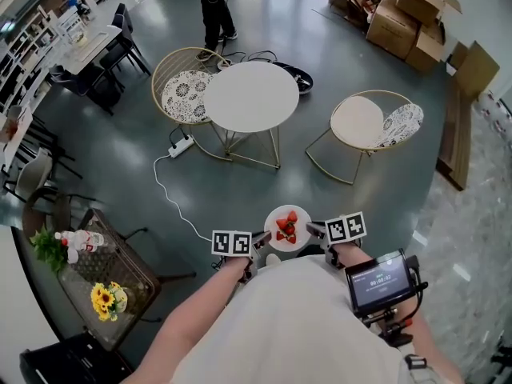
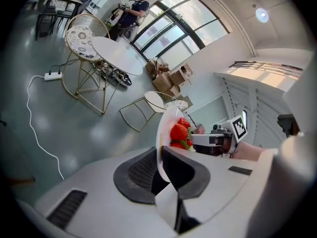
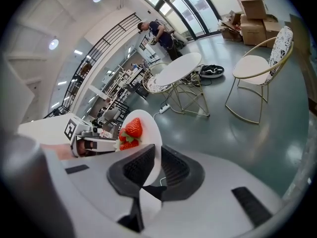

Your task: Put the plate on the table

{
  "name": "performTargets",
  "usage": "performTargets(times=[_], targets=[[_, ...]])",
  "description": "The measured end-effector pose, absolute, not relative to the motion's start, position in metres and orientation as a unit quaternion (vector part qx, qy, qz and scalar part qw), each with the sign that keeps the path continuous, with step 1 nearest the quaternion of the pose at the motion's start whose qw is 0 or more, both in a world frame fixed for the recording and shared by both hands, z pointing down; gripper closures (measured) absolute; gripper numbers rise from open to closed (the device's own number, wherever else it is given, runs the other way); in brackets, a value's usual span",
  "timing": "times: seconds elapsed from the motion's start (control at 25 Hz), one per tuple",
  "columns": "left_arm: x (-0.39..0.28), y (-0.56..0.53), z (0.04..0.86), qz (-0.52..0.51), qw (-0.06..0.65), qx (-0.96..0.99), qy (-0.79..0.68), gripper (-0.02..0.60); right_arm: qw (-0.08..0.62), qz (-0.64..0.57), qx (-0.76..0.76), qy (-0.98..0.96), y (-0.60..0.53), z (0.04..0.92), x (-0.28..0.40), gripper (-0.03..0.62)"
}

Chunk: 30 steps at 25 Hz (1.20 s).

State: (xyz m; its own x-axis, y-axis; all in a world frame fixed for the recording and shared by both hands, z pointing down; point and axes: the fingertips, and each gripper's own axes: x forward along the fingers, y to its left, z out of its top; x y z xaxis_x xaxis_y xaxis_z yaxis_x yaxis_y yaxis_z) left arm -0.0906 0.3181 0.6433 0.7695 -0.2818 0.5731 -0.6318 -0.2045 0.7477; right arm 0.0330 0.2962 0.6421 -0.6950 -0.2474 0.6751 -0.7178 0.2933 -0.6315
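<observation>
- Carrying step: holding plate (image 1: pixel 274 245) of strawberries (image 1: pixel 286 227) level over the floor, close to the body.
- Left gripper (image 2: pixel 159 157) and right gripper (image 3: pixel 155 165): fingers clenched on opposite plate rims.
- Next, probably: walk to the round counter (image 1: pixel 250 96), well ahead, then lower the plate flat.

A gold wire chair (image 1: pixel 182 94) with a lacy cushion and a second chair (image 1: pixel 364 126) stand on the grey floor (image 1: pixel 376 206). A white power strip (image 1: pixel 180 145) lies beside the first. Cardboard boxes (image 1: pixel 400 14) are piled far right.
</observation>
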Motion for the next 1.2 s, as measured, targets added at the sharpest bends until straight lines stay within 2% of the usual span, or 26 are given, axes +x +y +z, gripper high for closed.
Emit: performTargets(times=[0.68,1.2], targets=[[-0.118,0.294,0.660,0.144,0.571,0.737,-0.333,0.563,0.248,0.510,0.280,-0.774,0.265,0.660,0.005,0.569],[-0.077,0.182,0.657,0.165,0.571,0.730,-0.338,0.563,0.230,0.527,0.273,-0.771,0.153,0.665,0.045,0.569]])
